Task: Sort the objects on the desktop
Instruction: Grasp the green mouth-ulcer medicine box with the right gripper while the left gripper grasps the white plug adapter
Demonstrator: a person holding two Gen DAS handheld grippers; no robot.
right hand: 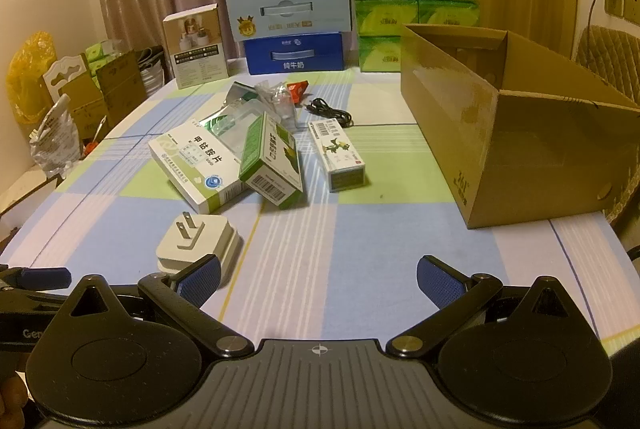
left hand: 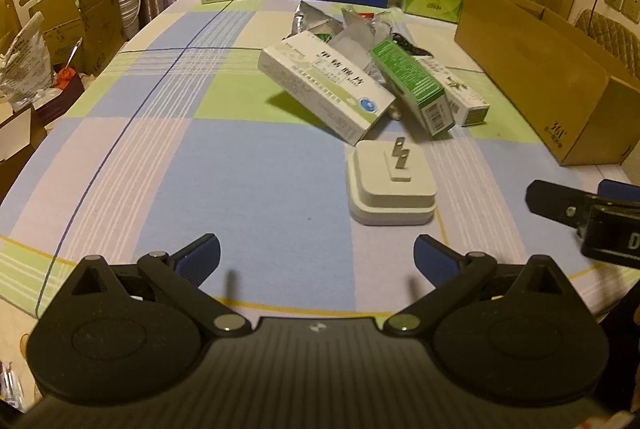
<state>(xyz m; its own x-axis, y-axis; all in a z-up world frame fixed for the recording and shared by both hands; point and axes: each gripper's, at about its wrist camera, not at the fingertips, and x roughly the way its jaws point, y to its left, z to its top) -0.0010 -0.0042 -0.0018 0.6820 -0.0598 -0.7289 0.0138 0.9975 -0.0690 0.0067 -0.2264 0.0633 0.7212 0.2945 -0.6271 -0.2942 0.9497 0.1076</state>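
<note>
While both claws hang released and empty, left gripper and right gripper low over the checked tablecloth. Nearest, just ahead: white plug adapter, prongs up, likely rigid, light, smooth-sided; best pinched across its flat flanks, clear of the prongs. Beyond, heaped and touching: white medicine box, green carton, probably light, crushable. Farther right, well apart: open cardboard box.
</note>
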